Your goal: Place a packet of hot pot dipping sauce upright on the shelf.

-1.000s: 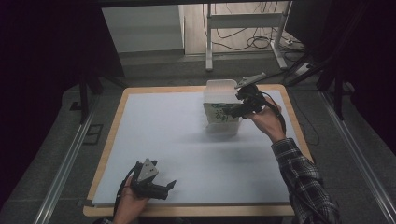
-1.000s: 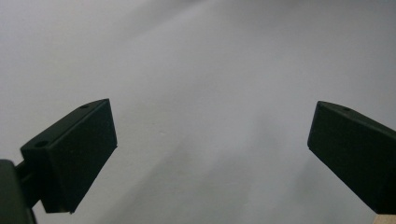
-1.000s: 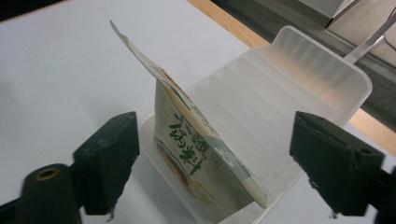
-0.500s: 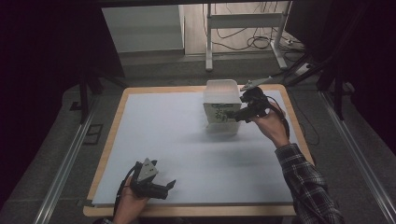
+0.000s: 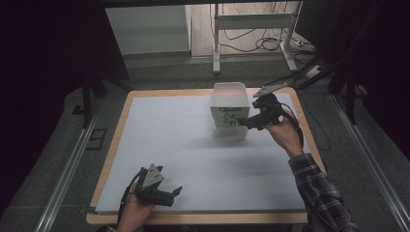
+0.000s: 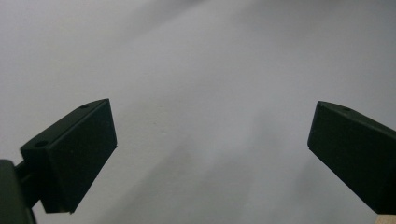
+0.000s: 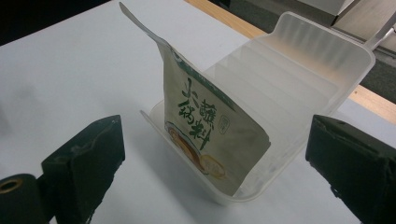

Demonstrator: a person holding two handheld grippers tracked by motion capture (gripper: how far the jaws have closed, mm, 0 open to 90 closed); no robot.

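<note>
A translucent plastic bin (image 5: pixel 228 94) stands on the white sheet at the table's far right. In the right gripper view the bin (image 7: pixel 299 70) holds a cream food pouch (image 7: pixel 205 126) with green characters, standing upright at its front end. The same pouch (image 5: pixel 230 117) faces the camera in the high view. My right gripper (image 5: pixel 243 122) is open just right of the bin's front, its jaws spread wide with nothing between them. Near the front left edge my left gripper (image 5: pixel 175 193) rests open over bare white sheet (image 6: pixel 201 93).
The white sheet (image 5: pixel 193 145) covers most of the wooden table (image 5: pixel 118 125). A metal stand (image 5: pixel 251 29) with cables is on the floor beyond the table. Metal rails (image 5: pixel 67 164) run along both sides.
My right gripper has drawn slightly back and down from the bin, toward its front end. The left gripper has stayed put.
</note>
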